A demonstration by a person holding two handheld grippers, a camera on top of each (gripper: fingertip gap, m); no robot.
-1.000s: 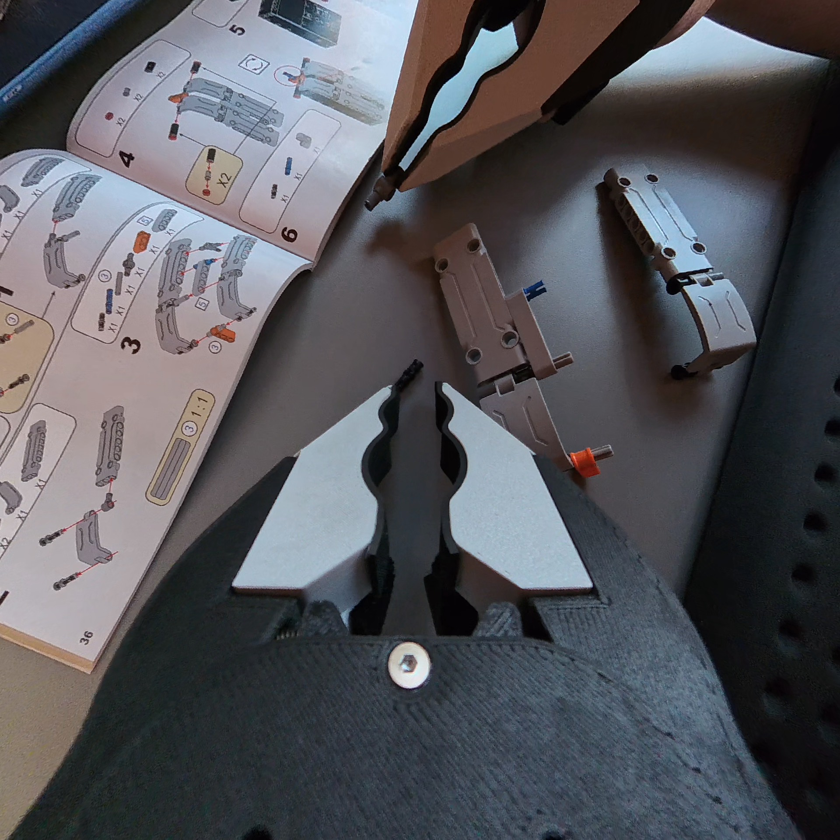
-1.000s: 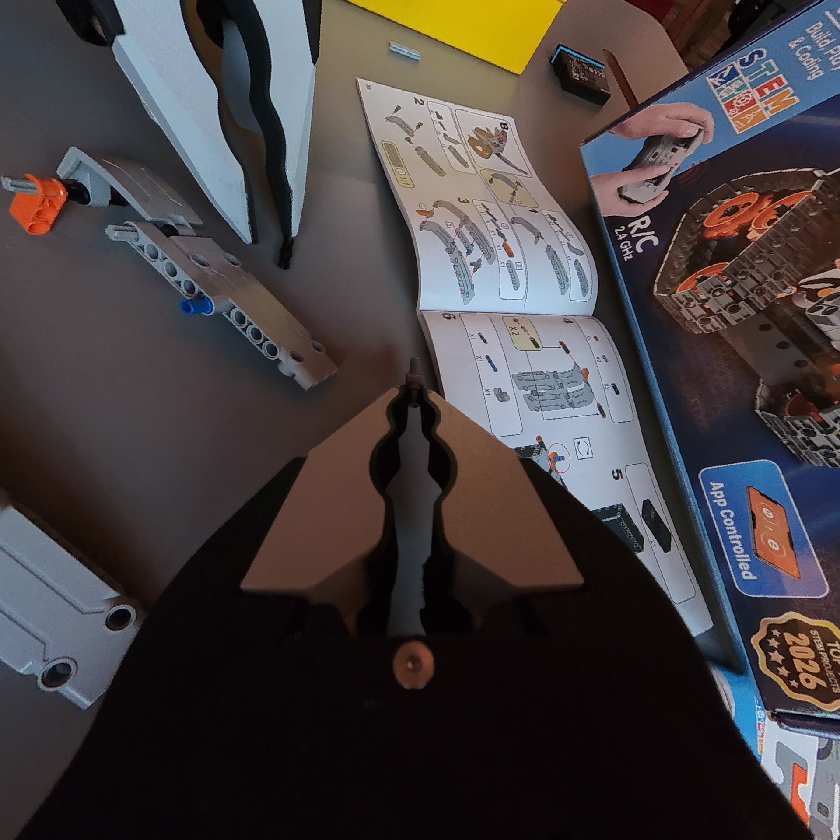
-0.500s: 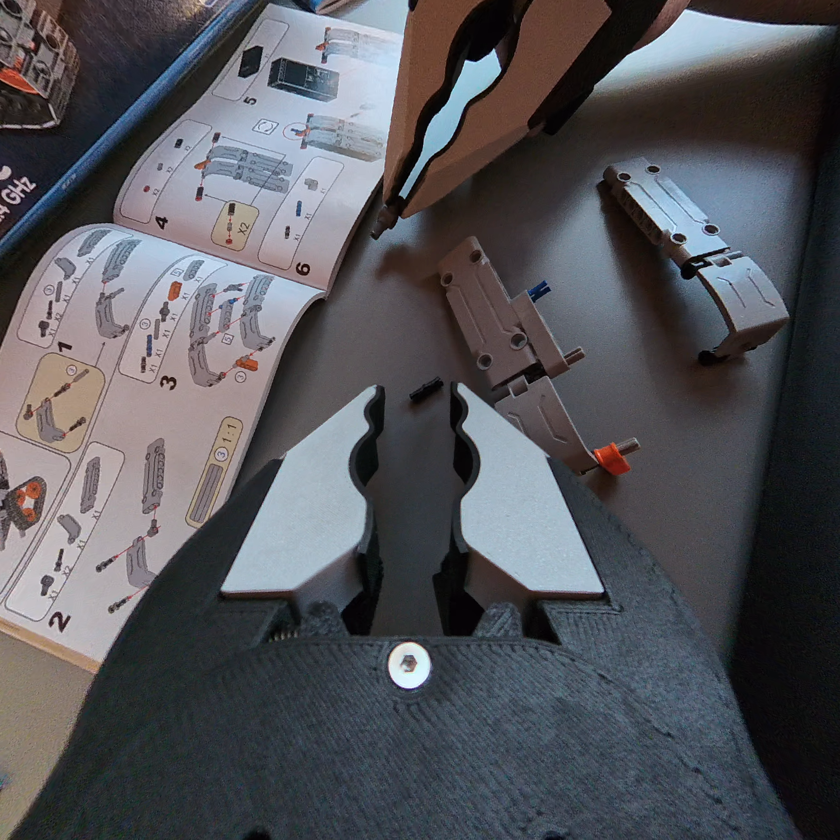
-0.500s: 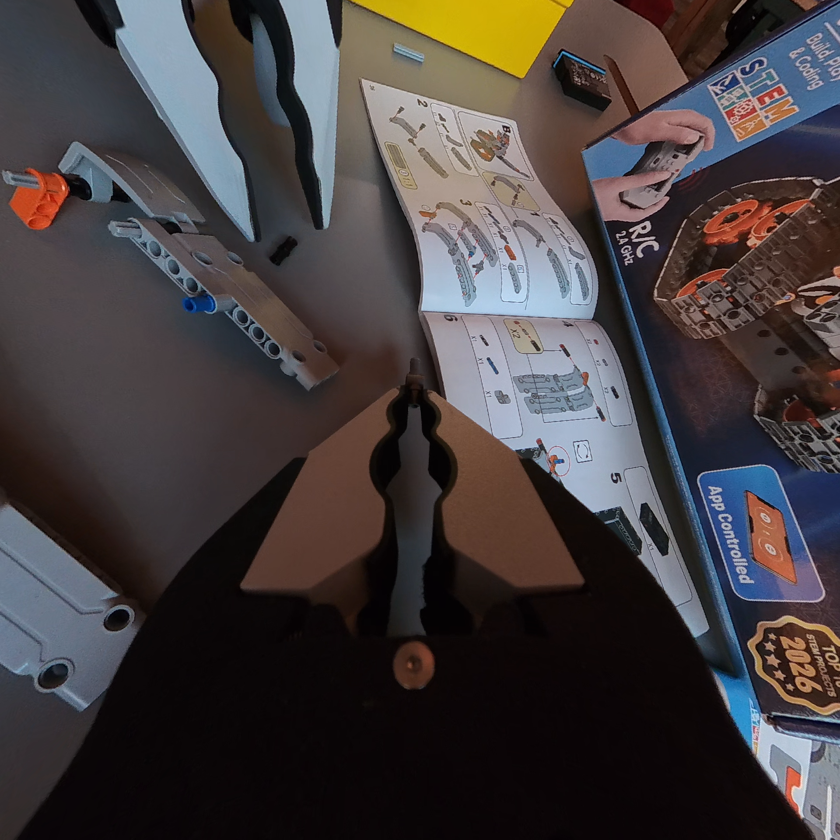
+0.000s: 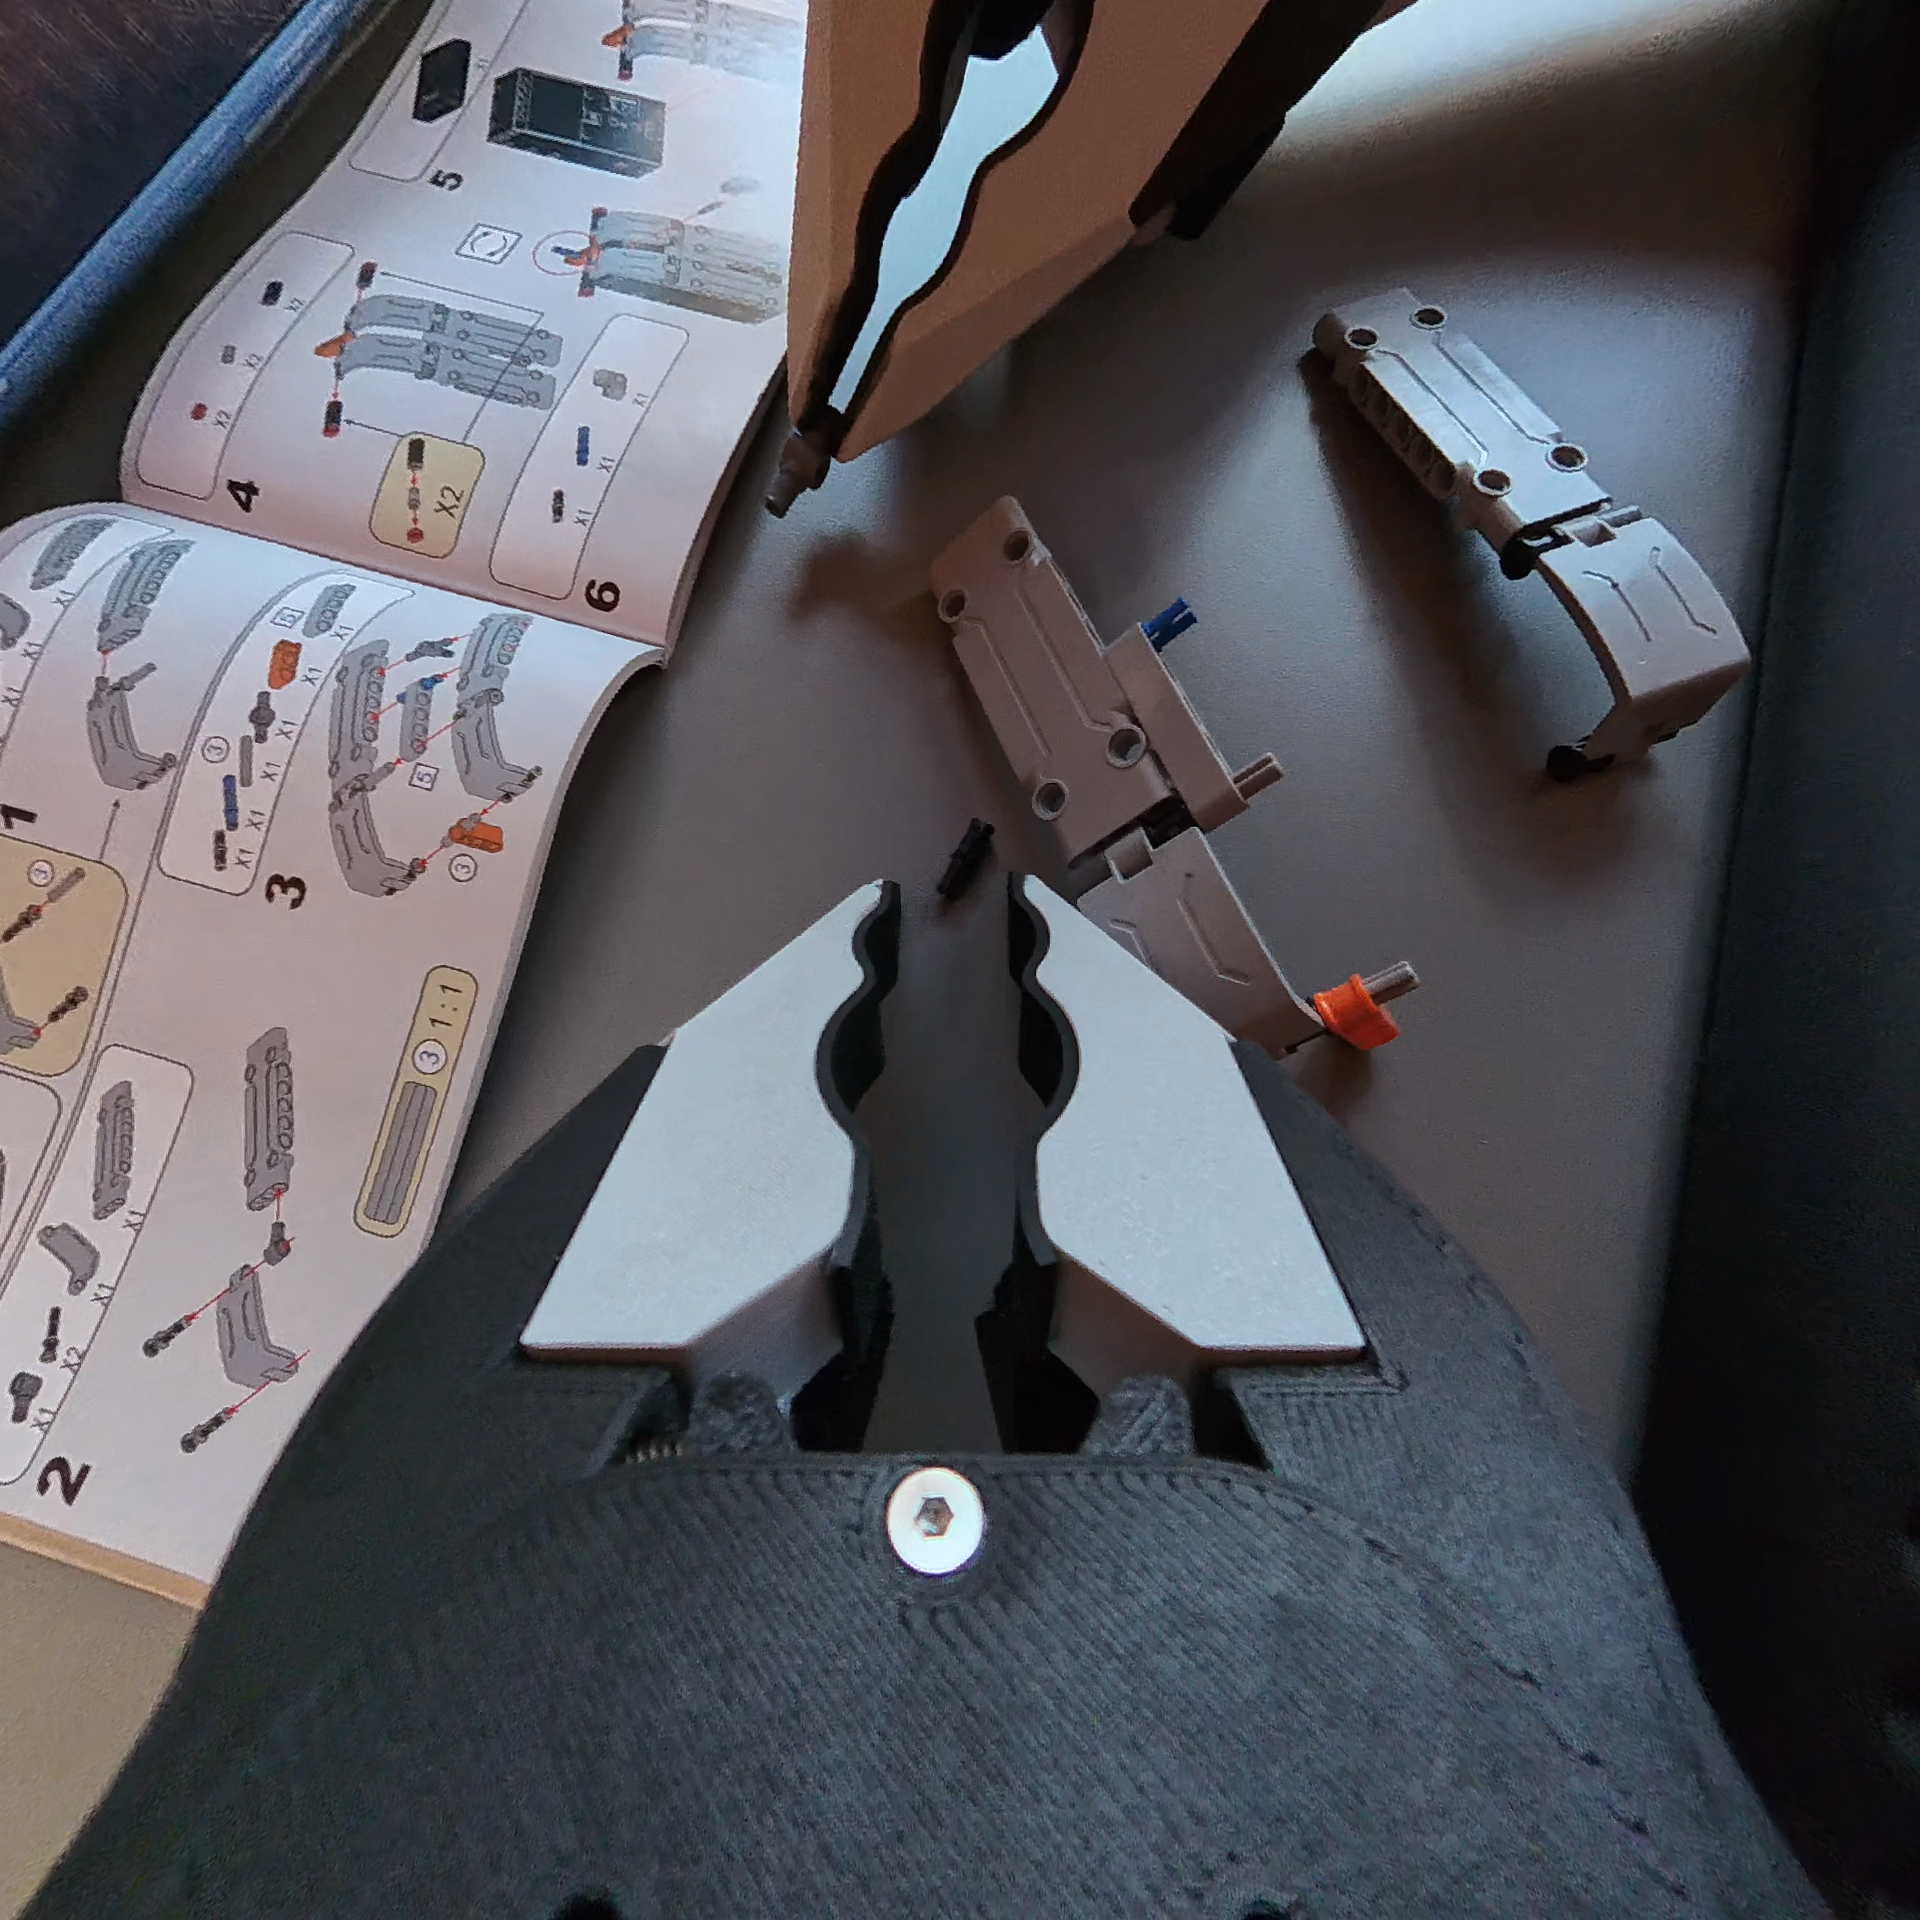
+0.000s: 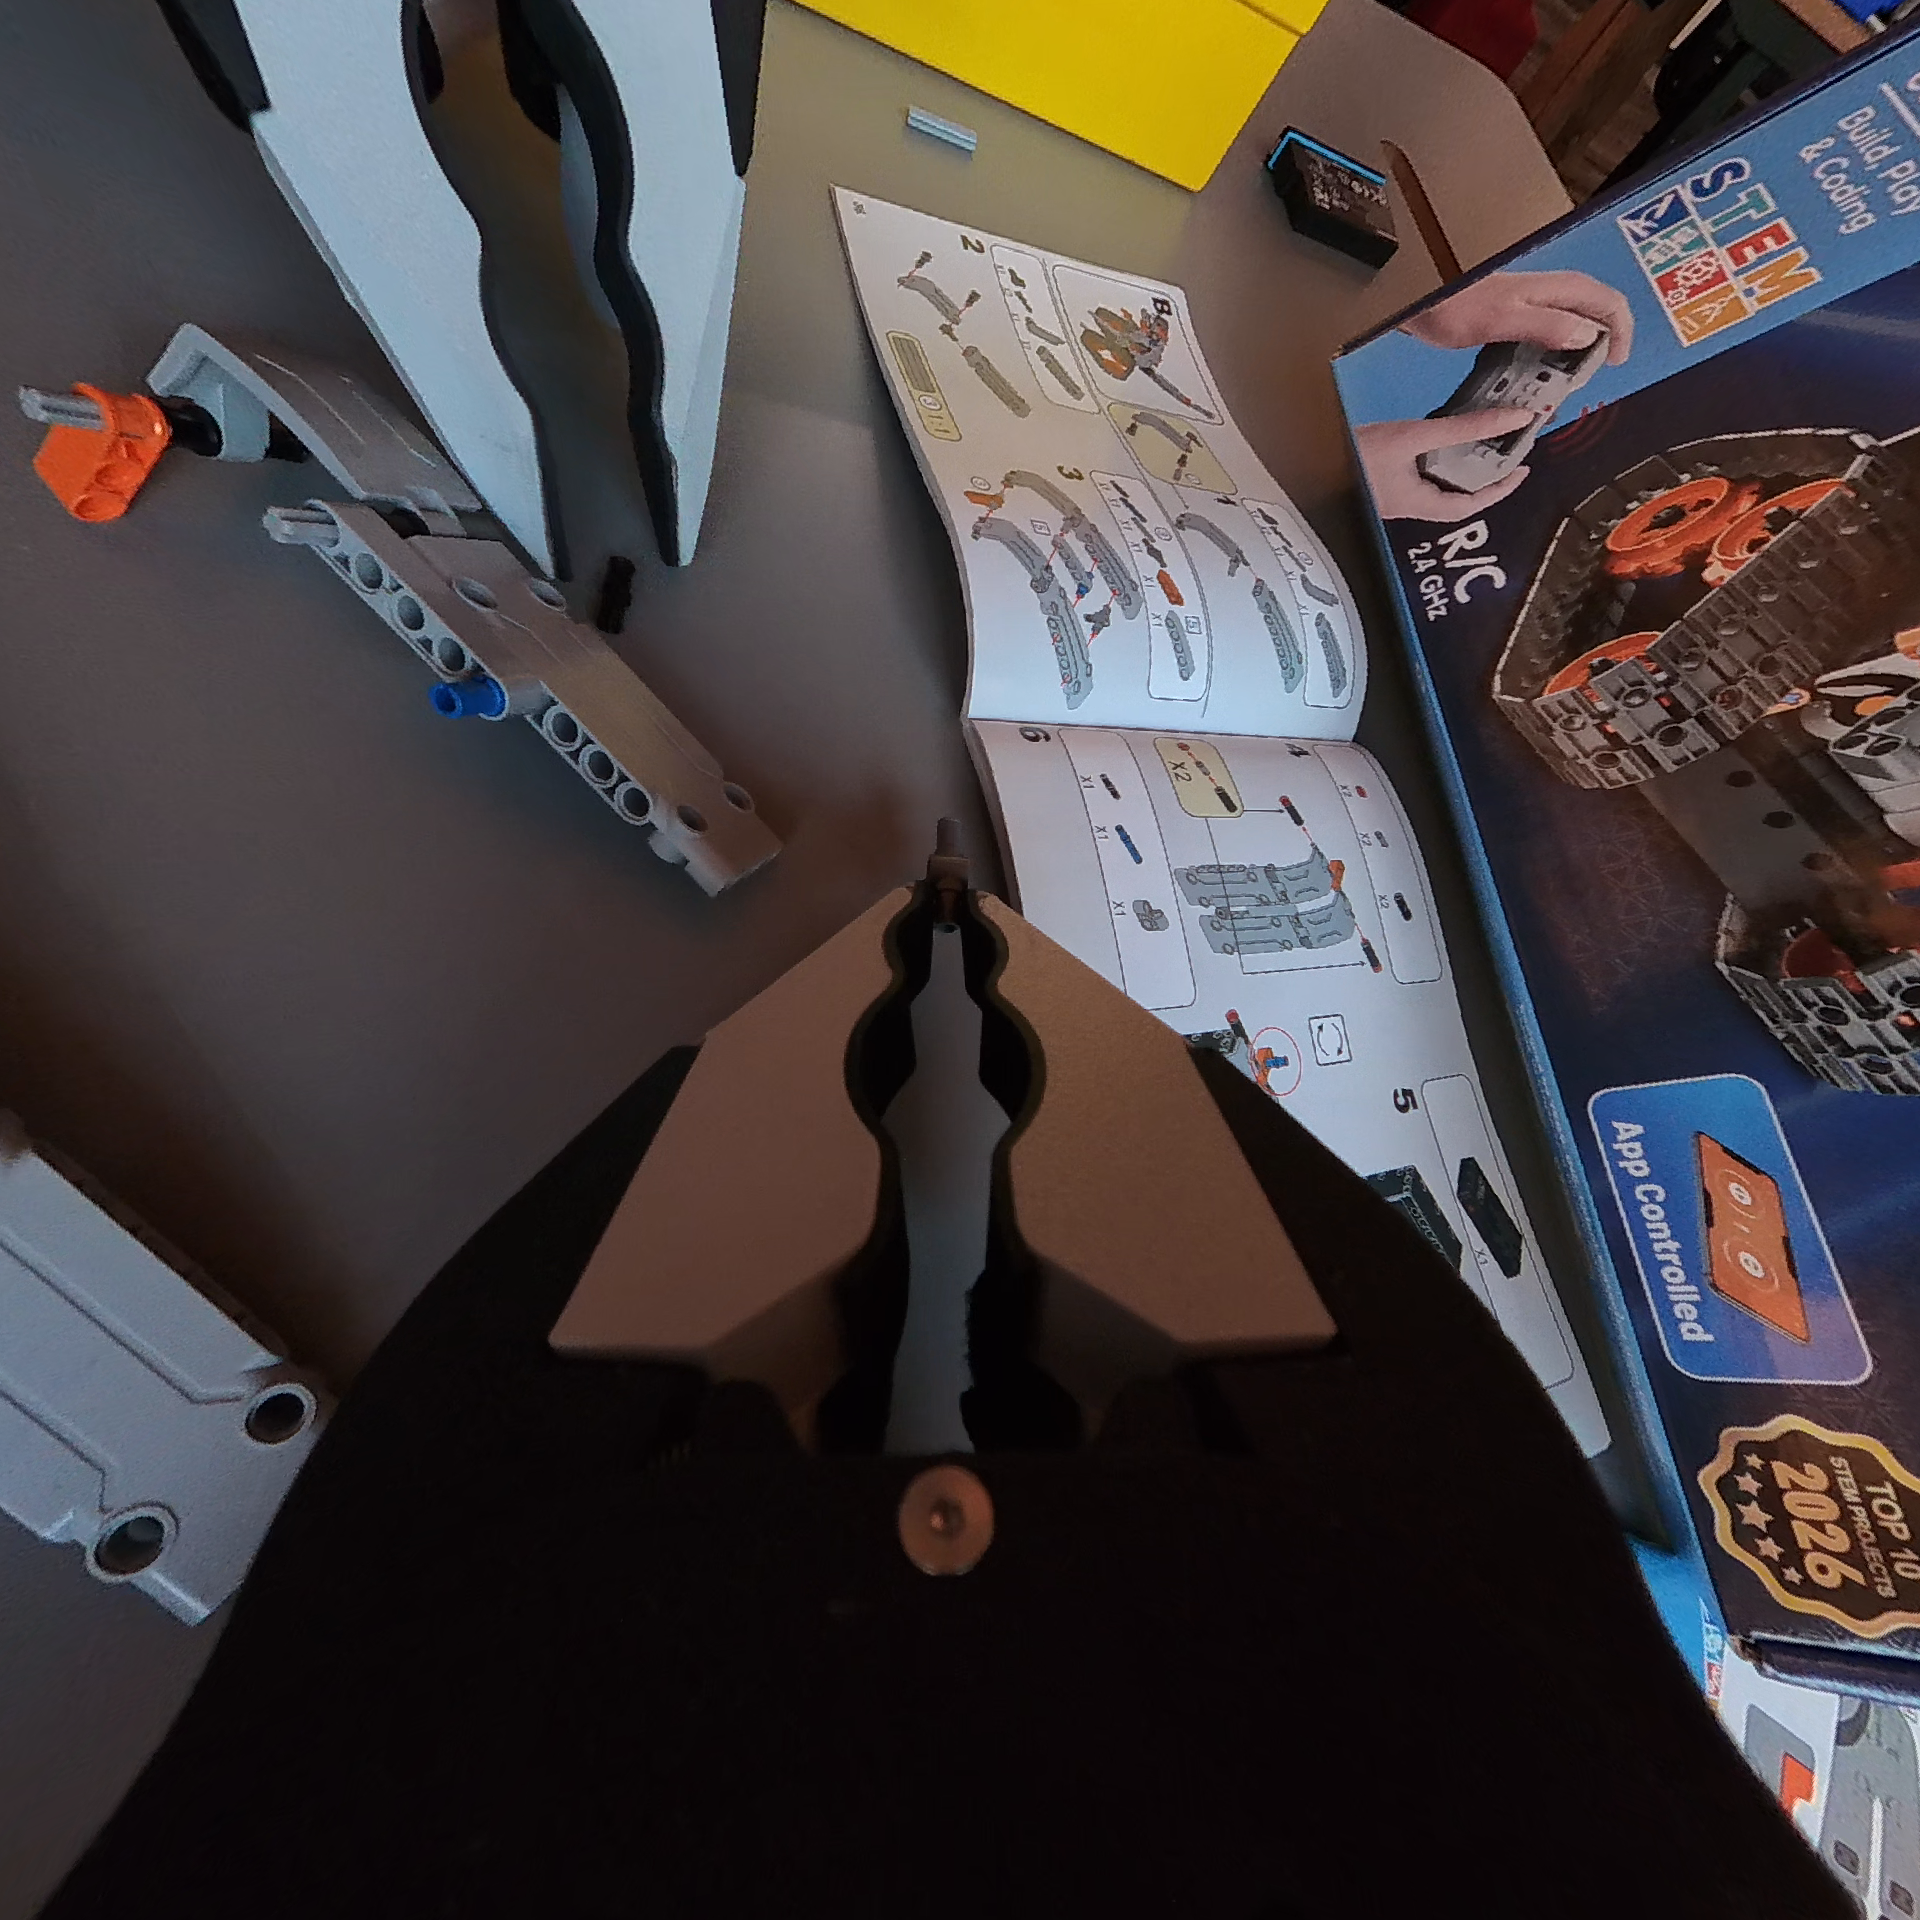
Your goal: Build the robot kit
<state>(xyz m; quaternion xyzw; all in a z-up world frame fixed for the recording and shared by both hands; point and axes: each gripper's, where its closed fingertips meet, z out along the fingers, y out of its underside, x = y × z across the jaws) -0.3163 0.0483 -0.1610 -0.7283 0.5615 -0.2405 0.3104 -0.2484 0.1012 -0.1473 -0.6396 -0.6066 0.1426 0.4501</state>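
Note:
My left gripper [image 5: 951, 902] is open, its tips either side of a small black pin [image 5: 964, 858] that lies on the dark table; the pin also shows in the right wrist view [image 6: 615, 594]. Just right of it lies a grey beam assembly [image 5: 1081, 727] with a blue pin and an orange connector [image 5: 1351, 1016]. My right gripper [image 6: 945, 902] is shut on a small grey pin [image 6: 947, 854] that sticks out past its tips, beside the open instruction booklet [image 6: 1122, 644]. The right gripper also shows in the left wrist view [image 5: 821, 442].
A second grey curved assembly [image 5: 1538, 520] lies at the far right. A blue product box [image 6: 1662, 831] lies right of the booklet. A yellow sheet [image 6: 1060, 62], a small black block [image 6: 1330, 197] and a pale strip [image 6: 940, 130] lie behind. A grey panel piece [image 6: 125, 1392] lies at the left. Left tips to right tips: about 9 centimeters. It is some 35 centimeters from my left tips to the small black block [image 6: 1330, 197].
My left gripper opened and let go of the black pin, which now lies on the table; the tips have closed in around it. The right gripper kept its hold.

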